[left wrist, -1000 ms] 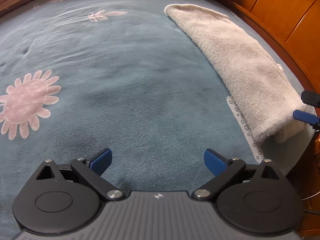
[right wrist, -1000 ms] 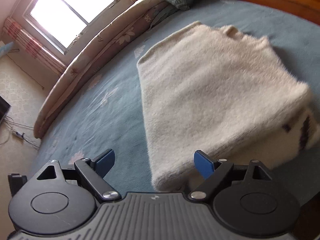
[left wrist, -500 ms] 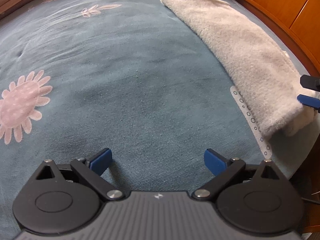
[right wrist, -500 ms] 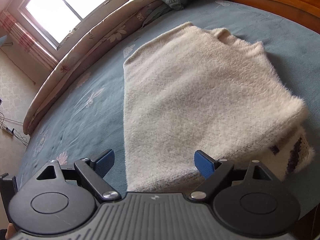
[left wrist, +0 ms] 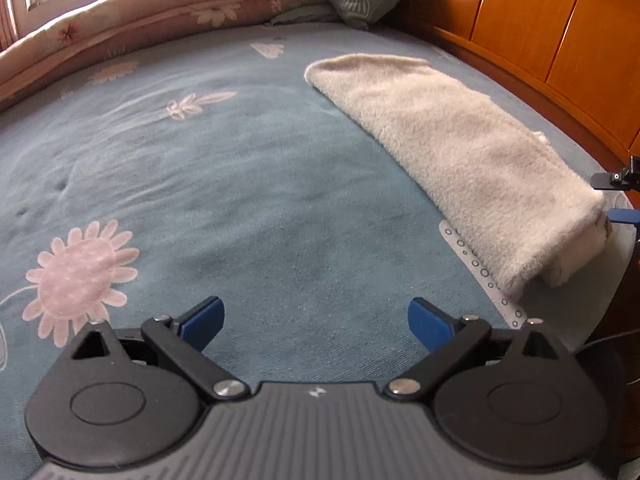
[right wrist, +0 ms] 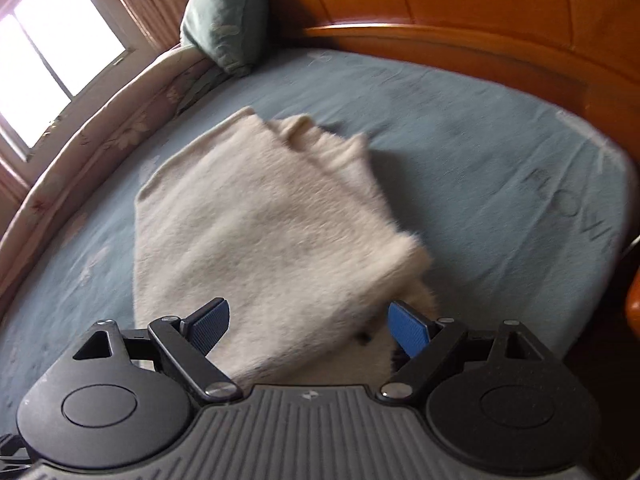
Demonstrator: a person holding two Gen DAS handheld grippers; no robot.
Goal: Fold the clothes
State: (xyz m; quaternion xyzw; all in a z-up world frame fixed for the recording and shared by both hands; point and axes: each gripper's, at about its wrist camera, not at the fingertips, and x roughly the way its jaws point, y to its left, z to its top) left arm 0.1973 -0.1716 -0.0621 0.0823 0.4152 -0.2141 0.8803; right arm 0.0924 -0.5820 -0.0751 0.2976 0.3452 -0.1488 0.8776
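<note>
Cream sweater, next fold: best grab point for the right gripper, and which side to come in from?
Probably the near hem corner of the folded cream sweater, where the layers end in a raised lip. The open right gripper already hangs over that edge; come in low from the near bed edge, one finger under the stack, pinching all layers.

Folded cream sweater (right wrist: 264, 216) on blue bed (left wrist: 248, 184)

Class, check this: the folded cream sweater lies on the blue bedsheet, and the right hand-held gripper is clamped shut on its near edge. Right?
Not quite. The right wrist view shows the right hand-held gripper open, not clamped, over the cream sweater on the blue bedsheet.
</note>
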